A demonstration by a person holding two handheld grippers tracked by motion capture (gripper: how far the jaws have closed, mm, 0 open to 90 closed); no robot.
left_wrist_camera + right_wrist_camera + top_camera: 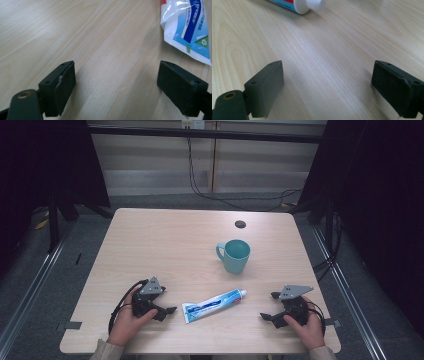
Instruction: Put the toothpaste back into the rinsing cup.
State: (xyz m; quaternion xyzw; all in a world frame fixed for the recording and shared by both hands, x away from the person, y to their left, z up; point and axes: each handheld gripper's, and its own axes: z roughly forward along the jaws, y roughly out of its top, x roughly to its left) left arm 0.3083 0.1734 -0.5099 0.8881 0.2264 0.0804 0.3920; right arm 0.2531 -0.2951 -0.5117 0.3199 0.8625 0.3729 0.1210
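The tube (214,304) lies on the table (150,240) between my left claw (169,310) and right claw (267,309), both wide open and empty. It looks light, soft and slick, so I'd grip near its stiff cap end.

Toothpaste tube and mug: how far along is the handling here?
Nothing looks done: the toothpaste tube lies flat on the table, apart from the upright teal mug. Nothing is in hand; the left gripper and right gripper rest open either side. Grasping the tube remains.

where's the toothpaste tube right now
In the high view the toothpaste tube lies flat on the table between both grippers, just nearer than the teal mug.
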